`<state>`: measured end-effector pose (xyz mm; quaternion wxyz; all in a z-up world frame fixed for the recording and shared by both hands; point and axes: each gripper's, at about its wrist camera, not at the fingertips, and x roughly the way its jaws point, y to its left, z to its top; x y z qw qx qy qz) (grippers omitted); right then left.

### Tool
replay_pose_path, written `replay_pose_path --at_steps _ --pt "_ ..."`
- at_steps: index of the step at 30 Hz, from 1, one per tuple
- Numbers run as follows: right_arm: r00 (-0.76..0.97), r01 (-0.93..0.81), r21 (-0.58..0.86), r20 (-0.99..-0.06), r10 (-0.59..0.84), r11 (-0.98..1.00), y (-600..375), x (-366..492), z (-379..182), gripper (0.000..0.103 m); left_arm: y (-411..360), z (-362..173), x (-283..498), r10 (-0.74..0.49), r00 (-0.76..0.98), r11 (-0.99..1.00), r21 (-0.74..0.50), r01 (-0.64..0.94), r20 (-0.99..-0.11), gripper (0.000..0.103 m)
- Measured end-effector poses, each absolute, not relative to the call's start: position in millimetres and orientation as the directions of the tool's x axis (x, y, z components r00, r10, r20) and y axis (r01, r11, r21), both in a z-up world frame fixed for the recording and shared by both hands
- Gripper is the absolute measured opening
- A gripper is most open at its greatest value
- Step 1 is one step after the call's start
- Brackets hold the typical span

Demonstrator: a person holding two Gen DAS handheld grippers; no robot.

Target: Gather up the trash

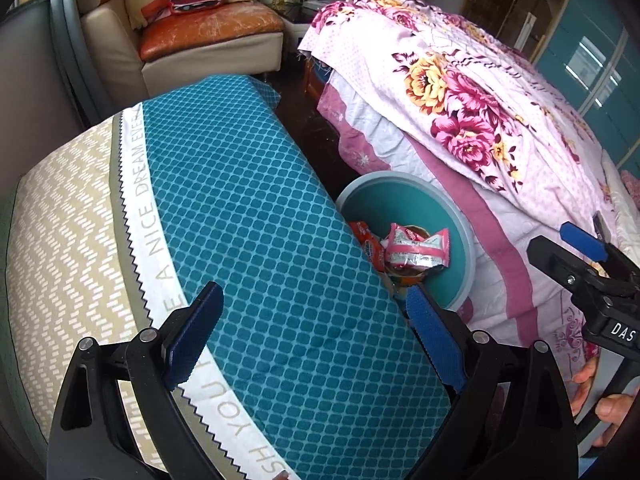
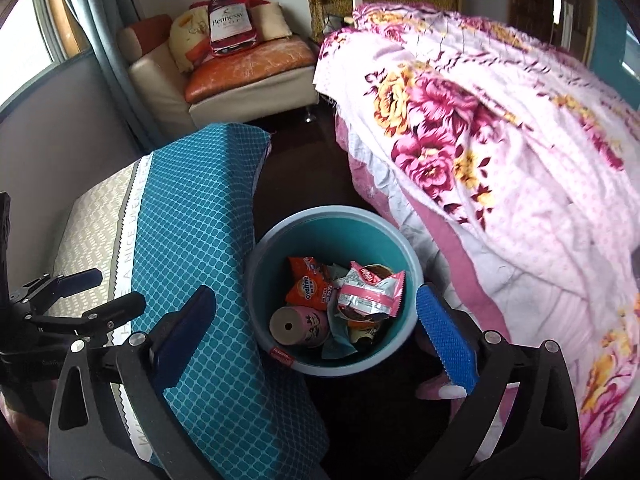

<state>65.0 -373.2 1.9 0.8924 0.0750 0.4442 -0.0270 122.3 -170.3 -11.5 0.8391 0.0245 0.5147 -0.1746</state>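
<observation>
From the left wrist, the left gripper hangs with jaws apart and empty above a teal cushion; the bin sits past it beside the bed.

From the right wrist, the right gripper stands wide apart and empty over the bin, where a pink wrapper lies among other trash.

Soft daylight fills both views, seemingly from a window at the upper left of the right wrist view, where the pane is blown out white. The floor between the furniture sits in deep shadow. Fisheye bending curves everything, and the corners fall to black. The far wall of the room looks slightly soft.
</observation>
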Motion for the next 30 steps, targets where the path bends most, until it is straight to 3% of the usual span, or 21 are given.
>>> replay_pose_path --at_steps 4,9,30 --pt "0.604 0.094 0.079 -0.797 0.006 0.992 -364 54 11 0.096 -161 -7 111 -0.262 0.424 0.942 -0.135 0.307 -0.867 0.099" --pt "0.631 0.053 0.023 -0.776 -0.016 0.998 -350 37 17 0.096 -150 -4 101 -0.243 0.438 0.95 -0.122 0.286 -0.866 0.099" --pt "0.595 0.039 0.027 -0.804 -0.002 0.999 -334 39 9 0.096 -117 -13 99 -0.212 0.457 0.968 -0.123 0.218 -0.864 0.099"
